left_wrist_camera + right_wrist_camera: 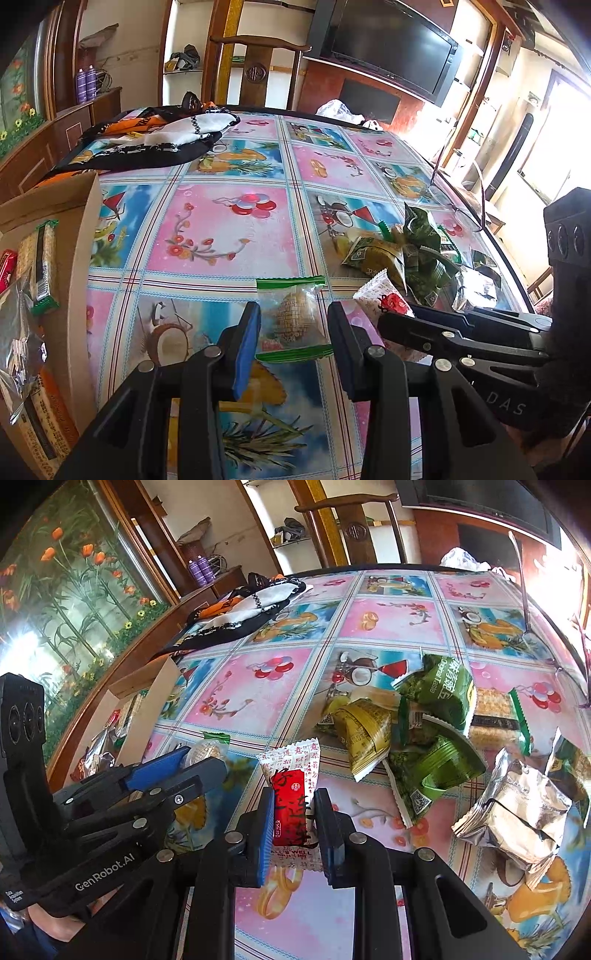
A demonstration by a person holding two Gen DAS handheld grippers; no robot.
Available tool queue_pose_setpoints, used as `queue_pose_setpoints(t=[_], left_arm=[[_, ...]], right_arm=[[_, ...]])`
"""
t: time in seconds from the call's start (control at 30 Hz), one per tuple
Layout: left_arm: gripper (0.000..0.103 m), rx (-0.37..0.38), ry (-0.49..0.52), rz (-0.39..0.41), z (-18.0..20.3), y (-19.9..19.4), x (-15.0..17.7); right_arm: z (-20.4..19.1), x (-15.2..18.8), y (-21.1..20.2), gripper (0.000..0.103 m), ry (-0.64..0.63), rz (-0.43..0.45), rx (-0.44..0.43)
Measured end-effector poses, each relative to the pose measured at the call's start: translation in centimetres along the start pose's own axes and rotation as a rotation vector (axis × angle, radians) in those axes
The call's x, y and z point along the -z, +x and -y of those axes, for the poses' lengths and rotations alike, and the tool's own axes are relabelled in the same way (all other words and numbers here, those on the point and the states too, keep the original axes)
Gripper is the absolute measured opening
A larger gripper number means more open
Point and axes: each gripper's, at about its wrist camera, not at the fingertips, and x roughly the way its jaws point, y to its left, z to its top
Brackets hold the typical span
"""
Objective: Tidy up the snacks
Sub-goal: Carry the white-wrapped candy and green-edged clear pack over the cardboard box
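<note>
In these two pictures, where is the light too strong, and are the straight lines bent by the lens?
Left wrist view: the window at the right edge is blown out white, and the tablecloth grid curves strongly. Right wrist view: glare washes the glass panel at left and the far right corner; the silver packets reflect brightly; the table edge bows. Both views stay sharp near the centre.

Patterned tablecloth (229,258), folded scarf (159,140), television (391,48)

Cardboard box (79,236) cut by left edge, red-and-white packet (291,812) partly hidden between claw fingers.
</note>
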Motion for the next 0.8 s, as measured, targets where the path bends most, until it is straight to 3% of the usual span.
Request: queue_pose_setpoints(t=[0.8], left_arm=[[0.036, 0.042, -0.043, 0.088, -1.2, -2.6, -1.1]], right_arm=[[-1.8, 0.0, -1.0, 0.023, -0.009, 0.055, -0.035]])
